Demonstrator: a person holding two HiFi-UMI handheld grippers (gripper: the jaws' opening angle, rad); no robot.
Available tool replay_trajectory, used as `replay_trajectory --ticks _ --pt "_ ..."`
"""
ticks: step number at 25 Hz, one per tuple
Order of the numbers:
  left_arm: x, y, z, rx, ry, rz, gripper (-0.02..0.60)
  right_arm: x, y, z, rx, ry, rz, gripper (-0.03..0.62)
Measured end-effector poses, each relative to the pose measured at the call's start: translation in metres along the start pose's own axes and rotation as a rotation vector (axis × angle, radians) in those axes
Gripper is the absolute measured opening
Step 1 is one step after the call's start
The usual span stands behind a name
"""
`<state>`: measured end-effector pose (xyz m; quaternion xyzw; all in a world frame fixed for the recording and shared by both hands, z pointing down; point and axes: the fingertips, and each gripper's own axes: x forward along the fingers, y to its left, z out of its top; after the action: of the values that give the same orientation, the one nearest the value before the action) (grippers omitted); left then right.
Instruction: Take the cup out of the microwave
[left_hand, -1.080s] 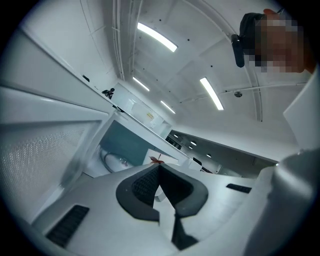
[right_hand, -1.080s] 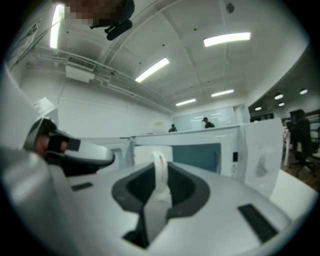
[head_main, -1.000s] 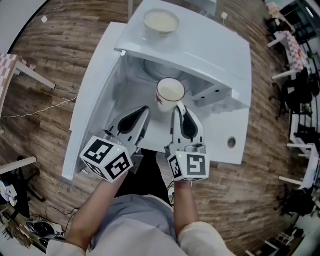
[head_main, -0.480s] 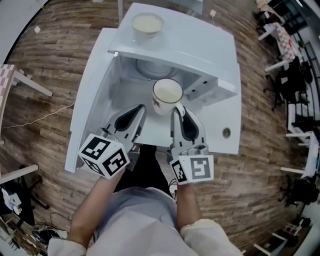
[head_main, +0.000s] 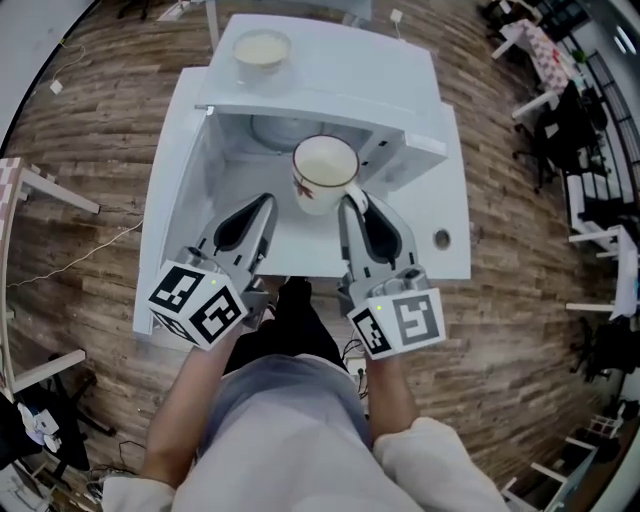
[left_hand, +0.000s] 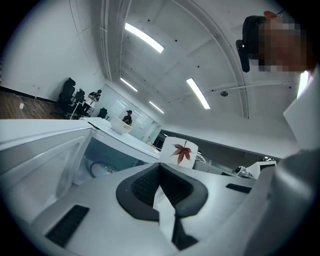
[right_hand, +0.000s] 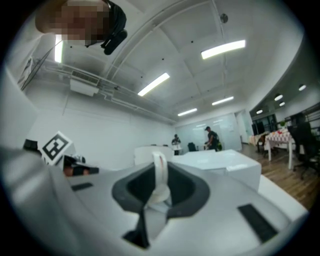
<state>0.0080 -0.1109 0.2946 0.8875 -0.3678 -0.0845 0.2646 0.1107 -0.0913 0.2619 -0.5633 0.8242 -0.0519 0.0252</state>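
Note:
The white cup (head_main: 325, 170) with a red maple leaf (left_hand: 179, 150) hangs in front of the open white microwave (head_main: 350, 70), just outside its mouth. My right gripper (head_main: 350, 203) is shut on the cup's handle (right_hand: 160, 170), which stands as a white loop between the pads. My left gripper (head_main: 268, 200) is to the left of the cup, apart from it, with its jaws shut and nothing between them. In the left gripper view the cup shows just beyond the closed pads (left_hand: 145, 185). The microwave door (head_main: 170, 220) is swung open to the left.
A white bowl (head_main: 261, 49) with pale contents stands on top of the microwave, at its back left. A glass turntable (head_main: 270, 135) lies inside the cavity. Wooden floor surrounds the microwave; desks and chairs (head_main: 560, 110) stand at the right.
Both grippers have risen, and the right one has carried the cup up and out toward the microwave's mouth. The left gripper has stayed shut beside it.

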Motion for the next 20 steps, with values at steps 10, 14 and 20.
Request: replay_trajectory --ticks 10,14,20 --pt "-0.013 -0.020 0.005 0.023 0.008 -0.037 0.008 -0.024 0.010 0.018 0.000 0.002 0.029 0.072" --pt "-0.017 -0.027 0.000 0.031 0.023 -0.050 0.008 -0.035 0.013 0.026 0.005 -0.003 0.025 0.072" --pt "-0.020 -0.038 -0.007 0.021 0.038 -0.078 0.008 -0.051 0.017 0.042 0.000 -0.011 0.008 0.072"
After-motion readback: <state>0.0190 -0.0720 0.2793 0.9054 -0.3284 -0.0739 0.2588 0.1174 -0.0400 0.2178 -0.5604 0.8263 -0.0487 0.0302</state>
